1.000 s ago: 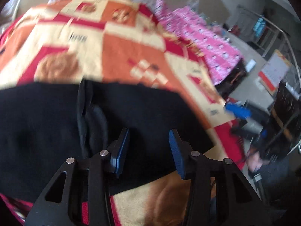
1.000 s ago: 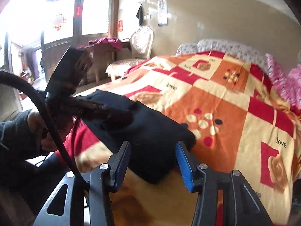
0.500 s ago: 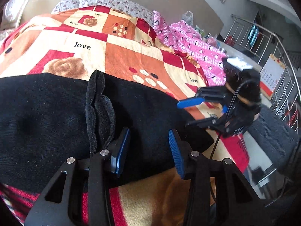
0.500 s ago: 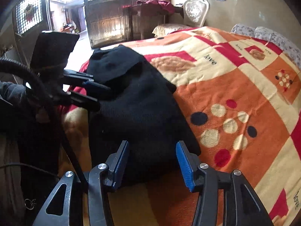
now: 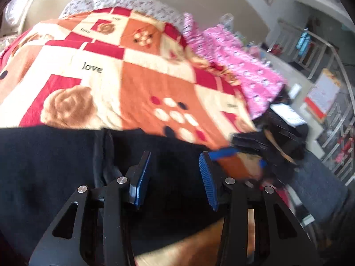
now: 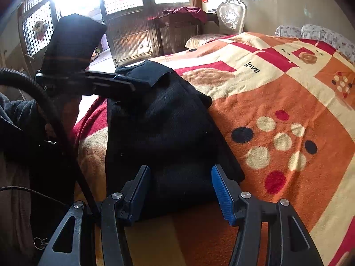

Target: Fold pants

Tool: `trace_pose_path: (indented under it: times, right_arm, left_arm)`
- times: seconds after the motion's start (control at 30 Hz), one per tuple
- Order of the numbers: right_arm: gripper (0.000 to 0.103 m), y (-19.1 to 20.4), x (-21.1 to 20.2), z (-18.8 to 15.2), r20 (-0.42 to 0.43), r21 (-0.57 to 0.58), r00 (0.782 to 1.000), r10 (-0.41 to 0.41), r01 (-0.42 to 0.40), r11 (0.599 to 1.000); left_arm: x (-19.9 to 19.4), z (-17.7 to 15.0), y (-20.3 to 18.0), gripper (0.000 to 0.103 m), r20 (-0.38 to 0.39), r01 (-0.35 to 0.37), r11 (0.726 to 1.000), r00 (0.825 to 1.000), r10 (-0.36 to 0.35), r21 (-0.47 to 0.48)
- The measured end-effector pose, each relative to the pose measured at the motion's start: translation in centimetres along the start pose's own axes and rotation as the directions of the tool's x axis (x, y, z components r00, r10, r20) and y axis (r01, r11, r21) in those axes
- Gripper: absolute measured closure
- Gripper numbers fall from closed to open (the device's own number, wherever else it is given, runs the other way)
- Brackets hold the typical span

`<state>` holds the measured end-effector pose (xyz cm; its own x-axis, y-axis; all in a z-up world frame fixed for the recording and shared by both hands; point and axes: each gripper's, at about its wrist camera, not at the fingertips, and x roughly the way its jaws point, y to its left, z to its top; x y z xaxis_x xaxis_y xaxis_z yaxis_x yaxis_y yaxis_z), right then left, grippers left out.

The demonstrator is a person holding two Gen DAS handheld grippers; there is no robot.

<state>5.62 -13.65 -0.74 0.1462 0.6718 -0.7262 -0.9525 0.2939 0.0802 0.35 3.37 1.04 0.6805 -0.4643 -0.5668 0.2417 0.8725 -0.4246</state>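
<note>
Black pants (image 5: 55, 166) lie folded in a long band near the front edge of a patchwork blanket (image 5: 144, 77). My left gripper (image 5: 175, 155) hovers over their middle, open, with only cloth beneath the blue pads. A raised fold of fabric stands just left of it. In the right wrist view the pants (image 6: 168, 128) run away from me. My right gripper (image 6: 180, 168) straddles their near end; its jaws are opening and the pads do not press the cloth. The left gripper (image 6: 131, 84) shows at the pants' far end. The right gripper (image 5: 235, 153) appears blurred at the pants' right end.
The orange, red and cream blanket (image 6: 288, 88) covers the whole bed. A pink patterned cloth (image 5: 239, 73) lies along its far right side, pillows (image 5: 133, 2) at the head. A person's dark sleeve (image 6: 13, 119) and a black cable (image 6: 55, 115) are at the left. A white chair (image 6: 231, 15) stands beyond.
My right gripper came down over the near end of the pants and its fingers spread wider. In the left wrist view it dropped from above the blanket to the pants' right end.
</note>
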Motion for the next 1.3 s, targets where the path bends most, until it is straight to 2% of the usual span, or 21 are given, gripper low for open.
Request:
trace_pose_path:
  times: [0.07, 0.1, 0.13, 0.17, 0.23, 0.27, 0.4, 0.43, 0.53, 0.6, 0.67, 0.73, 0.77, 0.93, 1.0, 1.07, 1.13, 1.17, 1.2, 1.3]
  right_arm:
    - [0.047, 0.1, 0.0, 0.0, 0.003, -0.006, 1.000, -0.009, 0.009, 1.000]
    - [0.047, 0.2, 0.0, 0.0, 0.004, -0.008, 1.000, -0.013, 0.013, 1.000]
    - [0.047, 0.3, -0.1, 0.0, 0.004, -0.010, 1.000, -0.016, 0.016, 1.000]
    - [0.047, 0.3, -0.1, 0.0, 0.005, -0.012, 1.000, -0.019, 0.019, 1.000]
    - [0.047, 0.4, -0.1, 0.0, 0.006, -0.015, 1.000, -0.025, 0.025, 1.000]
    - [0.047, 0.4, -0.1, 0.0, 0.006, -0.015, 1.000, -0.025, 0.025, 1.000]
    - [0.047, 0.3, -0.1, -0.1, 0.006, -0.008, 1.000, -0.017, 0.017, 1.000]
    - [0.047, 0.3, -0.1, -0.1, 0.007, -0.008, 1.000, -0.017, 0.017, 1.000]
    - [0.047, 0.4, -0.1, -0.1, 0.007, -0.013, 1.000, -0.023, 0.023, 1.000]
    - [0.047, 0.5, -0.1, -0.1, 0.007, -0.014, 1.000, -0.025, 0.025, 1.000]
    - [0.047, 0.6, -0.1, -0.1, 0.008, -0.021, 0.999, -0.034, 0.034, 0.999]
    - [0.047, 0.7, -0.1, 0.0, 0.008, -0.025, 0.999, -0.040, 0.041, 0.999]
    - [0.047, 0.8, -0.1, 0.0, 0.007, -0.027, 0.999, -0.044, 0.044, 0.999]
    - [0.047, 1.4, -0.6, 0.6, -0.006, -0.018, 0.996, -0.094, 0.094, 0.995]
    - [0.047, 2.2, -1.6, 1.4, 0.002, -0.007, 0.997, -0.081, 0.081, 0.997]
    - [0.047, 3.6, -2.2, 1.6, 0.022, -0.046, 0.998, -0.057, 0.058, 0.997]
    - [0.046, 4.1, -0.5, 0.9, -0.072, -0.069, 0.996, -0.062, 0.057, 0.996]
    - [0.041, 4.2, 0.1, 0.2, -0.066, -0.089, 0.994, -0.085, 0.079, 0.993]
    - [0.038, 4.1, 0.1, -0.2, -0.025, -0.077, 0.996, -0.080, 0.078, 0.994]
    - [0.038, 4.1, 0.2, -0.5, -0.004, -0.068, 0.997, -0.080, 0.080, 0.995]
  left_arm:
    - [1.5, 0.6, 1.8, 0.061, -0.030, -0.048, 0.997, 0.998, 0.047, -0.054]
    - [1.8, 0.7, 2.8, 0.075, -0.024, -0.097, 0.992, 0.995, 0.095, -0.085]
    - [1.8, 0.6, 4.1, 0.084, -0.013, -0.115, 0.985, 0.993, 0.114, -0.131]
    - [1.8, 0.5, 5.0, 0.100, -0.010, -0.117, 0.979, 0.993, 0.117, -0.164]
    - [1.5, 0.2, 6.4, 0.101, -0.008, -0.071, 0.969, 0.997, 0.071, -0.235]
    - [1.4, 0.2, 6.4, 0.101, -0.011, -0.075, 0.971, 0.997, 0.075, -0.228]
    - [-0.3, 0.1, 3.9, 0.100, 0.031, -0.137, 0.981, 0.989, 0.143, -0.136]
    - [-0.9, 0.1, 3.3, 0.099, 0.052, -0.131, 0.984, 0.989, 0.137, -0.117]
    - [-2.6, -1.0, 0.4, 0.098, 0.081, -0.052, 0.999, 0.995, 0.053, -0.008]
    - [-3.1, -2.6, -0.4, 0.089, 0.065, -0.068, 0.997, 0.996, 0.066, 0.037]
    - [-1.8, -4.2, 1.4, 0.086, -0.015, -0.131, 0.991, 0.991, 0.131, -0.006]
    - [-2.2, -5.2, 2.9, 0.087, 0.042, -0.062, 0.996, 0.997, 0.064, -0.061]
    - [-2.3, -5.1, 3.2, 0.087, 0.038, -0.053, 0.996, 0.998, 0.056, -0.067]
    - [-2.6, -5.4, 2.5, 0.087, 0.059, -0.101, 0.995, 0.993, 0.102, -0.023]
    - [-2.6, -5.4, 2.6, 0.087, 0.063, -0.085, 0.996, 0.994, 0.087, -0.035]
    - [-2.6, -5.4, 2.8, 0.087, 0.066, -0.061, 0.997, 0.996, 0.065, -0.054]
    - [-2.0, -5.3, 2.6, 0.087, 0.067, -0.041, 0.997, 0.997, 0.046, -0.070]
    - [-2.0, -5.2, 2.7, 0.087, 0.067, -0.035, 0.997, 0.997, 0.040, -0.075]
    - [-2.1, -5.2, 2.7, 0.087, 0.067, -0.029, 0.997, 0.997, 0.034, -0.078]
    - [-2.6, -5.2, 2.9, 0.087, 0.065, -0.009, 0.996, 0.998, 0.015, -0.090]
